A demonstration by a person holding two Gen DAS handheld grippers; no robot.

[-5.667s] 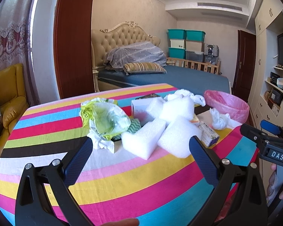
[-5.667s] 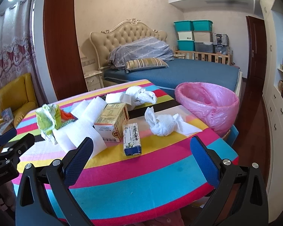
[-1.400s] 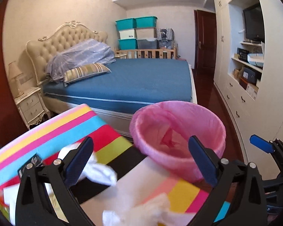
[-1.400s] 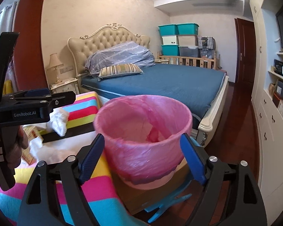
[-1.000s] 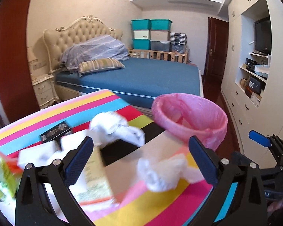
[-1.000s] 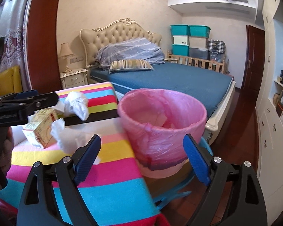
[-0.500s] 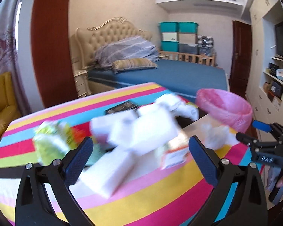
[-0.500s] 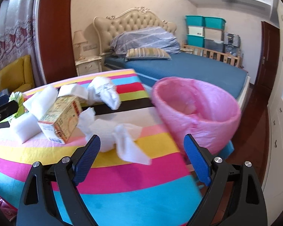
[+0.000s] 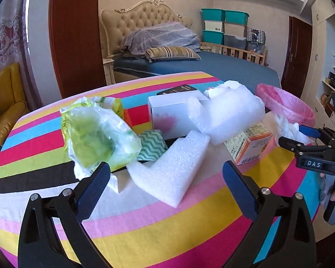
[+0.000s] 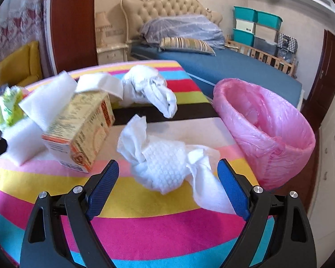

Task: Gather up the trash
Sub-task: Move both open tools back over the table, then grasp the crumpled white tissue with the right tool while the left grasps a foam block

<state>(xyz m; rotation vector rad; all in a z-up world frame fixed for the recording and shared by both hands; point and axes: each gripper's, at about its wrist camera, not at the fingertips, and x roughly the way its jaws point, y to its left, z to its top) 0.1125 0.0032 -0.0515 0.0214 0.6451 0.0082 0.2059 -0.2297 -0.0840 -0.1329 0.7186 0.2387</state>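
Swinging back from bin (image 10: 265, 131) | right gripper (image 10: 166, 178) jaws closing around tissue (image 10: 165, 165)

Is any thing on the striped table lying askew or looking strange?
Yes. The yellow carton lies tilted, leaning against the white foam blocks. Beside it, a crumpled paper towel lies on the table, not yet in the pink-lined bin.

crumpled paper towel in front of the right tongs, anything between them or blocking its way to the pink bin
Nothing visible. The crumpled paper towel lies just ahead of the closing right tongs, untouched, with bare tablecloth toward the pink bin.
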